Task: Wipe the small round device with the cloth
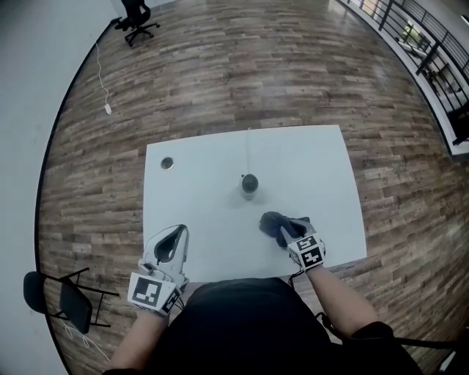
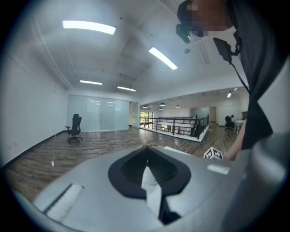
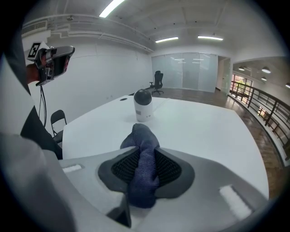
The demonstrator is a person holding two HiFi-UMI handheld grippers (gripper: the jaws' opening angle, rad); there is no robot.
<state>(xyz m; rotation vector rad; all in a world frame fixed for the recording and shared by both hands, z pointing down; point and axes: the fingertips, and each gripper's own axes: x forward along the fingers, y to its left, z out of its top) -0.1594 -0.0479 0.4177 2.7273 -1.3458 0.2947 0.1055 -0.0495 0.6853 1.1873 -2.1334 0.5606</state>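
The small round device (image 1: 249, 184), dark on top with a pale body, stands upright near the middle of the white table (image 1: 198, 168); in the right gripper view the device (image 3: 142, 105) is straight ahead beyond the jaws. The dark blue cloth (image 1: 278, 223) is bunched just in front of it and to the right. My right gripper (image 1: 289, 234) is shut on the cloth (image 3: 144, 136), which pokes out past the right gripper (image 3: 145, 156). My left gripper (image 1: 178, 233) hovers at the near left edge, raised and tilted up, and in its own view the left gripper (image 2: 146, 153) is shut on nothing.
A thin cable (image 1: 248, 150) runs from the device to the table's far edge. A small round disc (image 1: 167, 162) lies at the far left corner. A folding chair (image 1: 62, 296) stands left of me, an office chair (image 1: 136, 18) far off, a railing (image 1: 432, 44) at the right.
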